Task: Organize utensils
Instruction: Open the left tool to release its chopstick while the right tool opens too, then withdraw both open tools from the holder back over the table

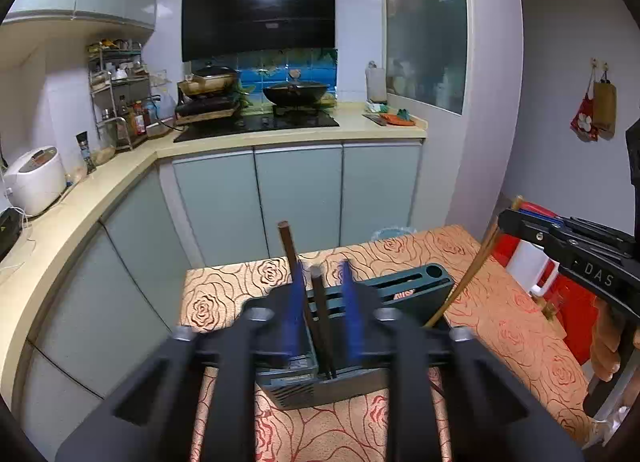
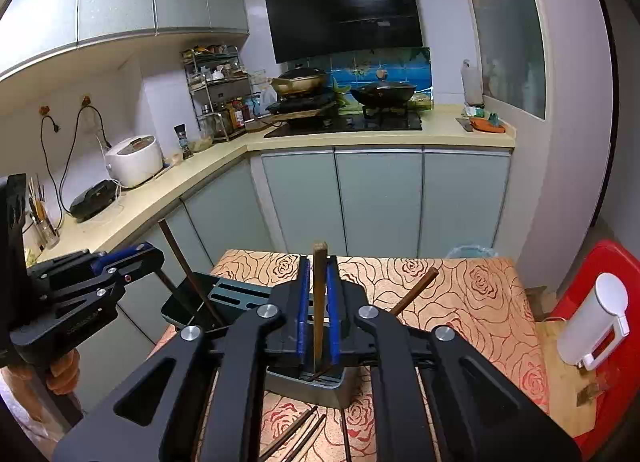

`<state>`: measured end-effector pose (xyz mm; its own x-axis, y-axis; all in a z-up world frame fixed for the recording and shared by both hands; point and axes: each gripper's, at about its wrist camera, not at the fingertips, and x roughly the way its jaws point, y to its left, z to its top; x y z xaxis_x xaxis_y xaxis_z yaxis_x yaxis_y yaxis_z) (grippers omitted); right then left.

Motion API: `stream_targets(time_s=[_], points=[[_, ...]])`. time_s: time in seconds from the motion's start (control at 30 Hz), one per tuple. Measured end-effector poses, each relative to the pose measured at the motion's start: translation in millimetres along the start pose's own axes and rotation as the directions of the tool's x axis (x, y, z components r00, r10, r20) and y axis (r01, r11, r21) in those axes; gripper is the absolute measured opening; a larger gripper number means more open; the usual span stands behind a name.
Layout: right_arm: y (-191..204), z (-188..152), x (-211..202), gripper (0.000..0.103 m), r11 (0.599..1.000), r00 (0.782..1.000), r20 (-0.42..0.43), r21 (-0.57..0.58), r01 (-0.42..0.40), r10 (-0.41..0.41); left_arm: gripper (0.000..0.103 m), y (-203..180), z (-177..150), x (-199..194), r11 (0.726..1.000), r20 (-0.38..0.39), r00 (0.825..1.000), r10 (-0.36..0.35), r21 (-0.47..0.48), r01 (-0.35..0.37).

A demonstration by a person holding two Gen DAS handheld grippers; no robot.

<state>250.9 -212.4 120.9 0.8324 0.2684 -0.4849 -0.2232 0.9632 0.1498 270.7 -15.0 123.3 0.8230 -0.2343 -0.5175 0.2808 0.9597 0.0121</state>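
The left tool [image 1: 322, 302] is standing with its blue fingers apart around two dark chopsticks [image 1: 316, 302] resting in the green holder [image 1: 400, 290] on the rose tabletop [image 1: 500, 302]. The right tool [image 2: 318, 310] is squeezing a light wooden stick [image 2: 320, 302] upright over the holder. More chopsticks [image 2: 298, 436] are lying on the tabletop just beside the holder.

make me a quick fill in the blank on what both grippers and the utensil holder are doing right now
1. The right gripper is shut on a light brown ____ standing upright.
2. The green utensil holder sits on a cloth with a ____ pattern.
3. The left gripper has two dark chopsticks between its ____ fingers.
4. More chopsticks lie loose on the ____ in front of the holder.

Missing words: chopstick; rose; blue; tablecloth
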Motion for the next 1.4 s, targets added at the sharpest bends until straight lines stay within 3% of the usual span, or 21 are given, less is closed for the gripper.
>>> stream_targets(time_s=[0.03, 0.07, 0.1, 0.17, 0.43, 0.7, 1.1, 1.4], points=[[0, 1, -1, 0.024, 1.0, 1.0, 0.0, -0.003, 0.007, -0.007, 0.049, 1, 1, -3, 1.0, 0.01, 1.0, 0.01, -0.003, -0.01], [0, 1, -4, 0.033, 1.0, 1.0, 0.007, -0.004, 0.019, -0.019, 0.054, 3, 1, -8, 1.0, 0.024, 0.999, 0.021, -0.009, -0.021], [1, 1, -7, 0.05, 0.999, 0.999, 0.02, -0.004, 0.037, -0.037, 0.06, 4, 2, -10, 1.0, 0.031, 0.999, 0.024, -0.013, -0.024], [0, 3, -17, 0.059, 0.997, 0.995, 0.067, -0.003, 0.077, -0.077, 0.065, 7, 4, -18, 0.999, 0.049, 0.998, 0.033, -0.02, -0.032], [-15, 8, -52, 0.061, 0.992, 0.98, 0.154, -0.011, 0.129, -0.125, 0.079, 16, -1, -55, 0.998, 0.117, 0.992, 0.052, -0.033, -0.048], [-23, -15, -76, 0.061, 0.99, 0.976, 0.172, -0.025, 0.138, -0.132, 0.08, 23, -35, -76, 0.998, 0.118, 0.992, 0.045, -0.047, -0.04], [-25, -104, -94, 0.061, 0.985, 0.979, 0.129, -0.045, 0.164, -0.157, 0.08, 18, -125, -78, 0.996, 0.046, 0.995, 0.087, -0.025, -0.085], [-19, -177, -100, 0.061, 0.978, 0.98, 0.064, -0.076, 0.194, -0.189, 0.08, 5, -204, -76, 0.998, -0.055, 0.996, 0.064, 0.009, -0.064]])
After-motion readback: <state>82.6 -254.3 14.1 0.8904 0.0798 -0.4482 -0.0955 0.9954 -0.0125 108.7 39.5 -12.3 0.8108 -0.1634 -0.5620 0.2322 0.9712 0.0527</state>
